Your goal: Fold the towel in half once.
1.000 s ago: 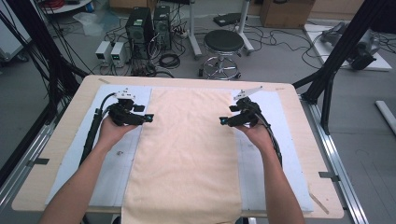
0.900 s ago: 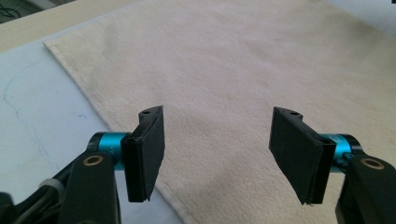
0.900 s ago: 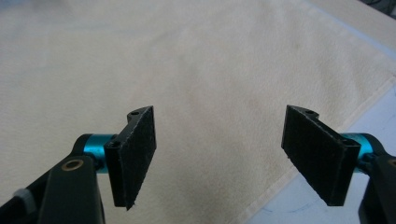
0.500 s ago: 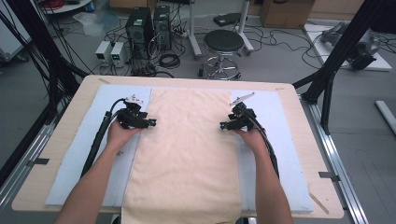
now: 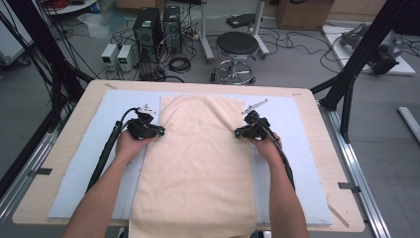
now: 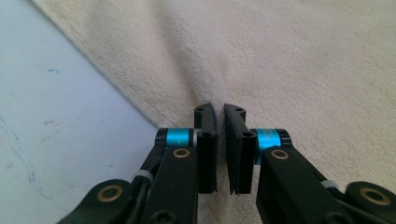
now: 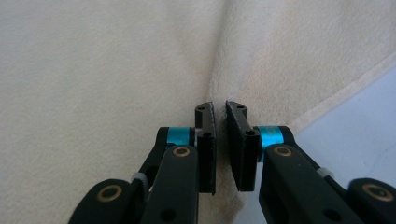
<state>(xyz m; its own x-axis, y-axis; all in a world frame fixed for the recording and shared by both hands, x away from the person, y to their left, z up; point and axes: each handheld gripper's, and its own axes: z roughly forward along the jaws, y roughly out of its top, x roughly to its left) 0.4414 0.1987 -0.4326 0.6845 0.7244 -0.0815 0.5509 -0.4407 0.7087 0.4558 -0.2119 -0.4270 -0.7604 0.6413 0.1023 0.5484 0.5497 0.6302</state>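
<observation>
At the towel's (image 5: 198, 163) side edges, my left gripper (image 5: 157, 132) and right gripper (image 5: 238, 133) have just closed, each pinching a fold, probably for lifting.

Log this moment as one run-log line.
left gripper: just closed on towel left edge | right gripper: just closed on right edge | towel flat on mat

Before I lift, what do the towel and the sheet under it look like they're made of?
Towel: soft cream terry-like cloth, matte; nubby pile, stitched hem, puckers where the left gripper and right gripper pinch it. Sheet: pale blue, matte, probably foam board; faint scuffs show.
</observation>
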